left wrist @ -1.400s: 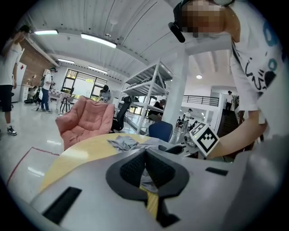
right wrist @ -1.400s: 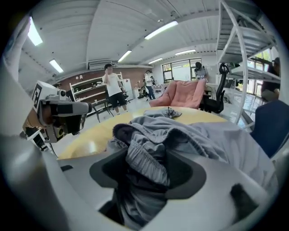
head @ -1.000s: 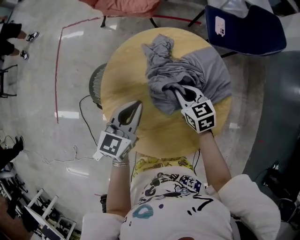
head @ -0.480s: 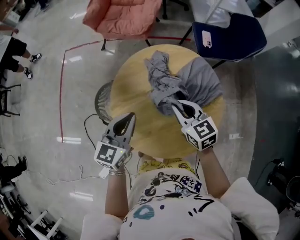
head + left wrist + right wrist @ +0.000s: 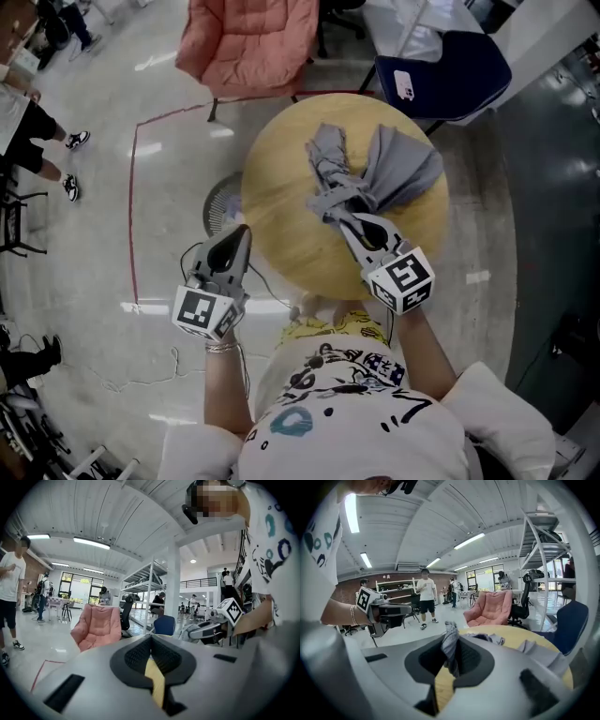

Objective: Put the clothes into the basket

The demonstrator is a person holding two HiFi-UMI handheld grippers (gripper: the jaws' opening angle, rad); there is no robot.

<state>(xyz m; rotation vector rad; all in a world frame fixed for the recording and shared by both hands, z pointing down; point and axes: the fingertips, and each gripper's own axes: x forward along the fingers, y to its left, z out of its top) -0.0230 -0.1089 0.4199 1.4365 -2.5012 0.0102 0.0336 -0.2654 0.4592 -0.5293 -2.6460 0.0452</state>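
A grey garment (image 5: 398, 164) lies bunched on the round wooden table (image 5: 281, 192). My right gripper (image 5: 339, 216) is shut on a fold of it at the near side. The pinched cloth (image 5: 449, 644) stands up between the pads, and the rest trails back over the table (image 5: 508, 637). My left gripper (image 5: 244, 232) is shut and empty. It hangs over the floor just off the table's left edge, pointing level (image 5: 151, 638). Under that left edge a grey mesh basket (image 5: 220, 202) shows partly.
A pink padded chair (image 5: 248, 42) stands beyond the table. A dark blue chair (image 5: 450, 70) is at the back right. Red tape (image 5: 136, 216) and a thin cable (image 5: 187, 272) mark the pale floor on the left. People stand at the far left.
The right gripper has drawn the grey garment up and toward me, gathering it narrower. The left gripper has moved off the table's edge to the left, out over the floor.
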